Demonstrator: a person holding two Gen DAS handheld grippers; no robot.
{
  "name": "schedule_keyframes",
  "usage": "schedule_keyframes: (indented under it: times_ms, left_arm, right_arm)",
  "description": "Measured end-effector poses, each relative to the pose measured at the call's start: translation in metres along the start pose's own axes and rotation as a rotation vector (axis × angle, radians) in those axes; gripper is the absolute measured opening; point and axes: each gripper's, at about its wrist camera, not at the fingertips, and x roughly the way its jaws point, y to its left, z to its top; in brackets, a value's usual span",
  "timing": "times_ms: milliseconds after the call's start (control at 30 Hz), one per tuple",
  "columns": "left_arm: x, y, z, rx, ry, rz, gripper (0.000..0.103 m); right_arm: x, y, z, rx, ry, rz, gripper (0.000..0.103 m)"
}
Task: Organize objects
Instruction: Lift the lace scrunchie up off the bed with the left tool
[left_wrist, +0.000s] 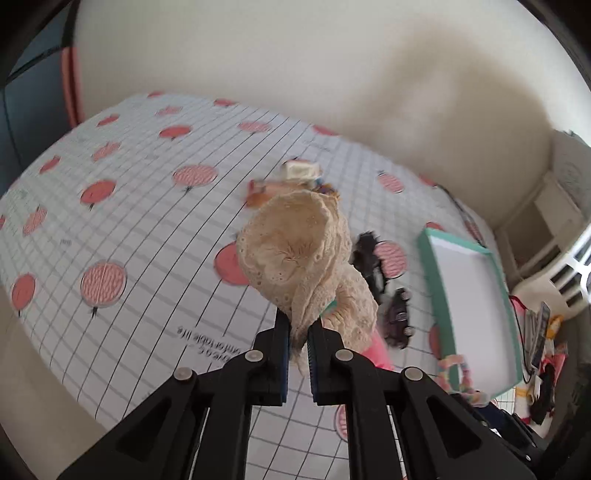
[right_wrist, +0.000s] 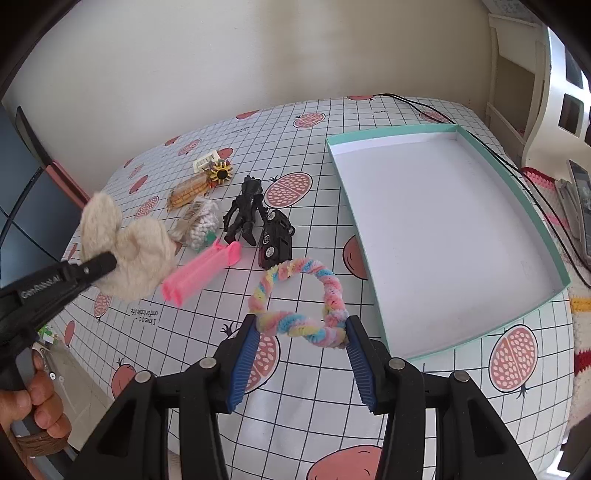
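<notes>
Lifting the cream lace scrunchie (left_wrist: 295, 258) clear of the worktop (left_wrist: 129, 206) while the tray (right_wrist: 443, 221) waits empty.

The left claw (left_wrist: 298, 325) pinches the scrunchie by one fold, so it hangs free above the toy car (right_wrist: 275, 240), pink clip (right_wrist: 201, 273) and black figure (right_wrist: 245, 210), probably bound for the tray. The right claw (right_wrist: 301, 332) stands wide, straddling the pastel twisted ring (right_wrist: 299, 302) on the worktop, likely its next pick.

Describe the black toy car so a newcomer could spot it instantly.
Start at the big teal-rimmed tray on the right of the table. Just left of it lies a cluster of small items; the black toy car sits beside the black figure. Unlike the figure, it has wheels.
</notes>
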Motion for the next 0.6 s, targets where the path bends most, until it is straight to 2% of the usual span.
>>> schedule_keyframes:
  times_ms: [133, 233, 333, 467, 600]
  left_arm:
    - [0.016, 0.013, 0.001, -0.037, 0.058, 0.077, 0.009]
    - [0.010, 0.015, 0.002, -0.037, 0.018, 0.113, 0.009]
    - [-0.007, 0.008, 0.004, -0.001, -0.079, 0.120, 0.009]
    - [-0.039, -0.003, 0.004, 0.047, -0.251, 0.120, 0.009]
    - [-0.064, -0.012, 0.003, 0.093, -0.392, 0.098, 0.009]
  right_arm:
    - [0.001, 0.001, 0.000, -0.003, 0.000, -0.001, 0.050]
    - [0.000, 0.002, 0.000, -0.011, -0.005, -0.007, 0.050]
    - [-0.001, 0.002, -0.001, -0.014, -0.010, -0.009, 0.050]
    - [-0.002, 0.000, 0.000, -0.012, -0.015, -0.009, 0.050]
    - [-0.003, 0.000, 0.000, -0.010, -0.020, -0.006, 0.050]
